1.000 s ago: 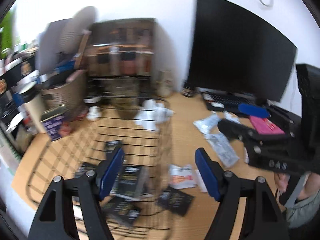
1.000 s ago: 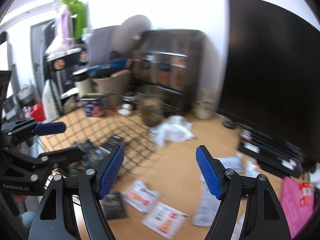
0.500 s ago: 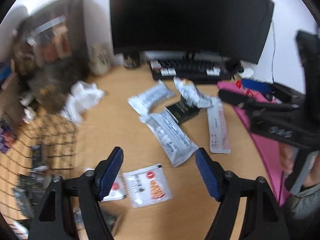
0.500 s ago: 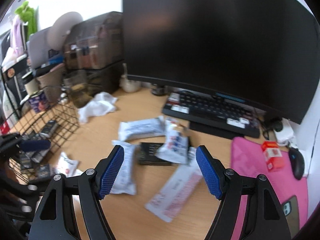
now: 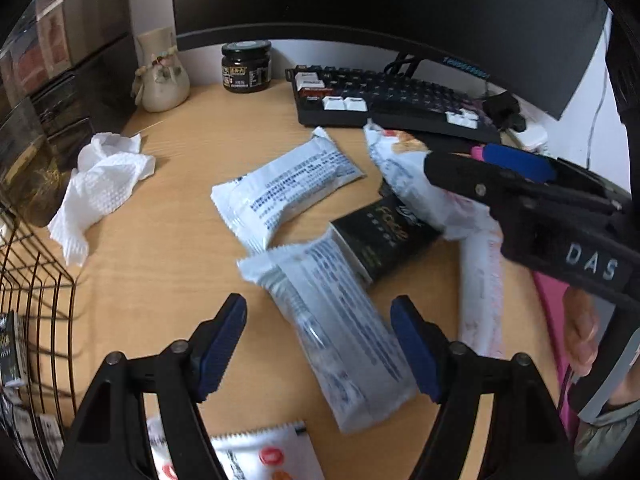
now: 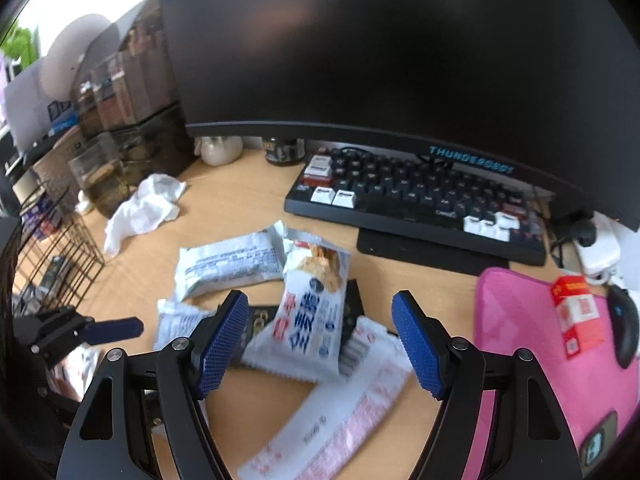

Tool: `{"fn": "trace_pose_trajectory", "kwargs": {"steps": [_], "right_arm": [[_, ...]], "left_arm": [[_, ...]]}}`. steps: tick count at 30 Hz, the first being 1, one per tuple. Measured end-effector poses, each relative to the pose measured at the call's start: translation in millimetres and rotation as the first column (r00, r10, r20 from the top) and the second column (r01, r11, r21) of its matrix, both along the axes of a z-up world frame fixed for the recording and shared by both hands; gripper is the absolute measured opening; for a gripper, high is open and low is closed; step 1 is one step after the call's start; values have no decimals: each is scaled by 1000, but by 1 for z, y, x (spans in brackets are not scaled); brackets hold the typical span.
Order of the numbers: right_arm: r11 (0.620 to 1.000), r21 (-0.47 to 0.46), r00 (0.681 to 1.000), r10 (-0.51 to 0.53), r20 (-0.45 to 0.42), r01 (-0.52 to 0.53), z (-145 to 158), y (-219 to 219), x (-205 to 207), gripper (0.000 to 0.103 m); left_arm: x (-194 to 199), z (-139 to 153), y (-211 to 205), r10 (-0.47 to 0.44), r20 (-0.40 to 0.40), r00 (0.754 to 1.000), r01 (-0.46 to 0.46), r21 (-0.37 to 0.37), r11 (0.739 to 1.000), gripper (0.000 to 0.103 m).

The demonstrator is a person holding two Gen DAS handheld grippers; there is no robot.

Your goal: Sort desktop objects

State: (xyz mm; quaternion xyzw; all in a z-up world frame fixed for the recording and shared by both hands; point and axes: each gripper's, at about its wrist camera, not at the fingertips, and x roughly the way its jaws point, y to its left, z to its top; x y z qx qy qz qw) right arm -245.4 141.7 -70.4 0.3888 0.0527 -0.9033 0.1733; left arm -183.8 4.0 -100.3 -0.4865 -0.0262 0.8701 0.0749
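Wooden desk (image 5: 168,248) strewn with snack packets.
Your left gripper (image 5: 318,344) gapes over a white printed wrapper (image 5: 340,332); your right gripper (image 6: 318,344) gapes over a blue-lettered white packet (image 6: 310,320), gripping nothing.

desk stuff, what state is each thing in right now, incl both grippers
left gripper: jaws open, above a white packet
right gripper: jaws open, above the blue-print snack bag
black box: flat, partly under packets
monitor: screen dark
jar: lid on
tissue: crumpled
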Motion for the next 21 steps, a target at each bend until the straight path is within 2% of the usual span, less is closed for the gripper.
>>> {"fn": "trace_pose_trajectory", "kwargs": {"steps": [5, 10, 11, 12, 13, 14, 15, 17, 21], "right_arm": [[1000, 4, 999, -5, 54, 5, -16, -1, -30, 74], [1000, -4, 995, -3, 104, 3, -27, 0, -40, 74], [1000, -2, 994, -1, 111, 1, -27, 0, -41, 71], [1000, -8, 993, 5, 118, -4, -29, 0, -42, 59], [1000, -18, 992, 15, 129, -13, -30, -1, -41, 53], [1000, -14, 992, 15, 128, -14, -30, -1, -41, 42], [1000, 0, 992, 10, 123, -11, -29, -2, -39, 39], [1000, 21, 993, 6, 119, -9, -29, -4, -36, 35], [1000, 15, 993, 10, 117, -12, -25, -3, -29, 35]], "left_arm": [[-11, -9, -3, 0, 22, 1000, 0, 8, 1000, 78], [-14, -13, -3, -5, 22, 1000, 6, -33, 999, 78], [-13, -13, -2, -9, 20, 1000, 10, -45, 999, 75], [-13, -13, -1, -12, 16, 1000, 13, -59, 998, 66], [-12, -13, -1, -10, 10, 1000, 11, -76, 997, 58], [-11, -12, -1, -3, 8, 1000, 4, -94, 996, 45], [-10, -11, -3, -2, 9, 1000, 3, -97, 995, 41], [-9, -10, -7, -8, 16, 1000, 9, -78, 997, 39], [-2, -4, -14, -5, 12, 1000, 5, -50, 999, 38]]}}
